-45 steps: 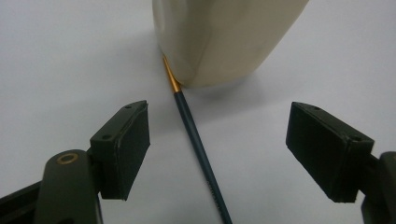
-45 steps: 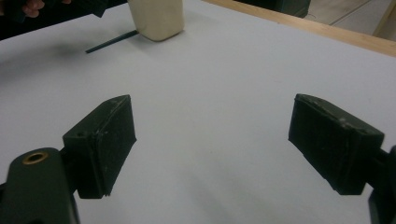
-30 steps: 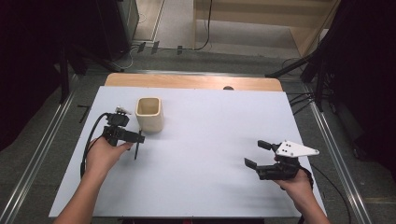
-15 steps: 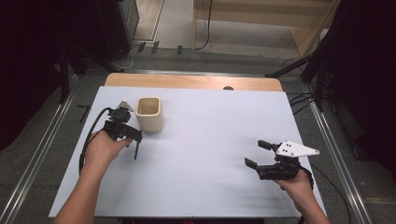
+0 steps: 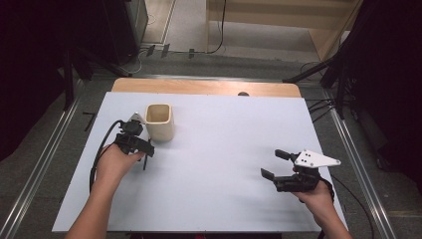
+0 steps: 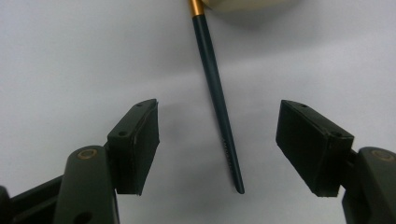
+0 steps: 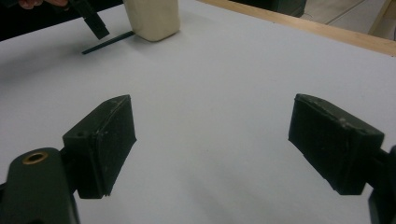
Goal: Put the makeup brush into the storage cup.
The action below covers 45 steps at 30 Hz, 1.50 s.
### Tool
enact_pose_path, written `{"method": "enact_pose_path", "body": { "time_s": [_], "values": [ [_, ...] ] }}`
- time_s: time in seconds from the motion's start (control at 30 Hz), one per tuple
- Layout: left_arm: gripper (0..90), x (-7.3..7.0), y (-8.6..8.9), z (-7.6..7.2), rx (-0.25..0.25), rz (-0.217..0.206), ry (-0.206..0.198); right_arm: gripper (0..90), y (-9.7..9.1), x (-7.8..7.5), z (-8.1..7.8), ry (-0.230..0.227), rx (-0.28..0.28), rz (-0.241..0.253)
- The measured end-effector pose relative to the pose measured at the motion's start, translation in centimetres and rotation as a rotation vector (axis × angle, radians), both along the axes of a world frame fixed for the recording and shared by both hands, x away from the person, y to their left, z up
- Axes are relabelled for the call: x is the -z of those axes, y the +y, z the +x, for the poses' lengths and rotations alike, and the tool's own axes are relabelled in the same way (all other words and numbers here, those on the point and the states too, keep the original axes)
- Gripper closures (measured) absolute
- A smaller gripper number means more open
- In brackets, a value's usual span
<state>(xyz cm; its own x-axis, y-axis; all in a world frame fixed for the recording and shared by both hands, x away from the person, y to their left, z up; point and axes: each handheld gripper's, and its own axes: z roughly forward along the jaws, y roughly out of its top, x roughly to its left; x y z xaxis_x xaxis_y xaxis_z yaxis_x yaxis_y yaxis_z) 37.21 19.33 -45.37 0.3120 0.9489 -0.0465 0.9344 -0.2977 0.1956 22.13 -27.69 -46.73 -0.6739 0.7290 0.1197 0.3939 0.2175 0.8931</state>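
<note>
A thin dark-teal brush handle (image 6: 215,95) with a gold ferrule lies flat on the white table (image 5: 224,144), its ferrule end against a cream cup (image 5: 159,121). My left gripper (image 6: 217,140) points down over it, jaws either side of the handle, not touching. They have just been closing a little and stand open. In the high view the left gripper (image 5: 143,149) sits just left of and in front of the cup. My right gripper (image 5: 269,163) hovers open at the right front of the table, nothing between its jaws (image 7: 212,144). The cup (image 7: 152,18) and brush (image 7: 107,43) lie far off.
A wooden strip (image 5: 199,87) runs along the table's far edge. Metal rails (image 5: 348,144) flank the table on the floor, and dark stands and cables stand behind it. A black cable (image 5: 99,154) loops from the left gripper.
The left gripper has edged slightly toward the cup and its jaws have narrowed a little over the brush. The right hand and gripper have kept still.
</note>
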Motion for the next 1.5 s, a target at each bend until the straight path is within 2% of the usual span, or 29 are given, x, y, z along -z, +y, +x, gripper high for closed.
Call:
{"method": "enact_pose_path", "body": {
  "time_s": [0.2,0.3,0.53,0.8,1.17,1.37,1.5],
  "values": [
    [32.2,0.5,-0.1,-0.1,-0.007,0.015,0.005,15.5,0.0,0.0,0.0,0.001,0.002,0.002],
    [33.6,0.7,0.0,-0.2,-0.012,0.006,0.005,15.5,0.0,0.0,0.0,0.0,0.002,0.003],
    [38.3,1.4,-0.3,-0.4,-0.024,0.029,-0.004,15.6,0.0,0.0,0.0,0.001,0.004,0.002],
    [43.4,1.5,-1.3,-0.6,-0.041,0.112,-0.025,15.7,0.0,-0.1,0.0,0.001,0.005,0.0],
    [56.5,1.4,-1.5,-0.7,-0.058,0.093,-0.005,15.8,0.0,-0.1,0.0,-0.001,0.003,-0.009],
    [71.7,1.3,-1.2,-0.6,-0.066,0.085,0.004,15.8,0.1,-0.1,0.0,-0.004,0.004,-0.013],
    [78.6,1.3,-1.2,-0.6,-0.056,0.091,0.01,15.9,0.1,-0.1,0.0,-0.004,0.005,-0.018]
  ]
}}
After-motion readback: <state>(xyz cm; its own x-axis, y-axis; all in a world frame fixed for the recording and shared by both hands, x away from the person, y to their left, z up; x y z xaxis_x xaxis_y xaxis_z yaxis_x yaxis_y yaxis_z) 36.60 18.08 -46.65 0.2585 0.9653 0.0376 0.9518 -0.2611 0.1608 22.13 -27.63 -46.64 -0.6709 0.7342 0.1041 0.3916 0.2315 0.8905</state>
